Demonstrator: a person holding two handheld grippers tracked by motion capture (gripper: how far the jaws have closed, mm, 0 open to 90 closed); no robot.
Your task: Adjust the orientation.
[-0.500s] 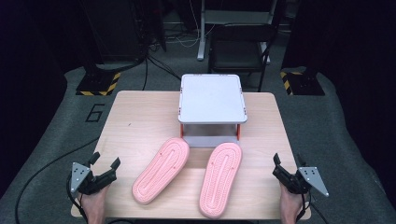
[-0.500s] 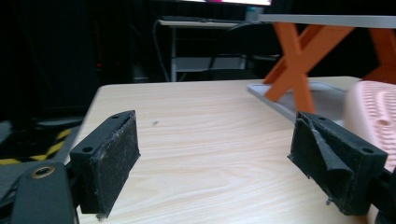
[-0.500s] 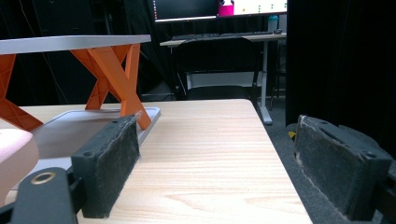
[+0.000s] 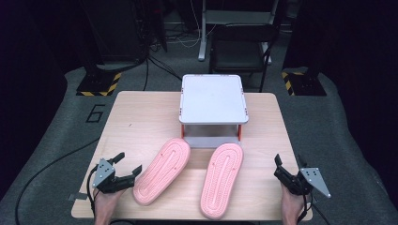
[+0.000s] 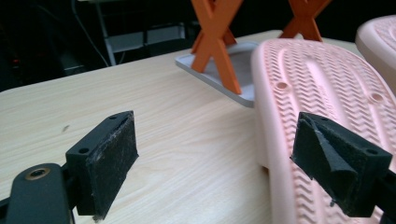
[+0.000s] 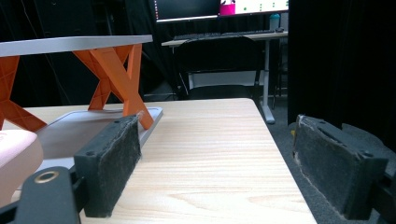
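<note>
A light wooden table (image 4: 141, 122) stands on grey carpet, seen from the high view, with a dark chair (image 4: 241, 51) beyond its far edge at 12 o'clock. At the table's 12 o'clock sits a small two-tier rack (image 4: 213, 98), its white top shelf raised on orange X-shaped legs (image 5: 215, 42) above a grey base plate (image 6: 79, 126). Two pink slippers lie sole-up in front of the rack: the left slipper (image 4: 163, 169) angles from the centre toward 7 o'clock, while the right slipper (image 4: 221, 179) runs almost straight toward 6 o'clock, its toe end close to the rack's base. The two lie near each other without touching. At 8 o'clock the left gripper (image 4: 126, 169), held in a person's hand (image 4: 105, 202), has its jaws spread wide and holds nothing; in the left gripper view one jaw hangs over the ribbed sole at the slipper's edge and the other over bare wood, and whether either touches cannot be told. At 4 o'clock the right gripper (image 4: 287, 164), with its grey three-cornered plate (image 4: 313, 180), hovers at the table's right edge, jaws likewise wide apart and empty; the right gripper view looks across open tabletop toward the rack's legs.
</note>
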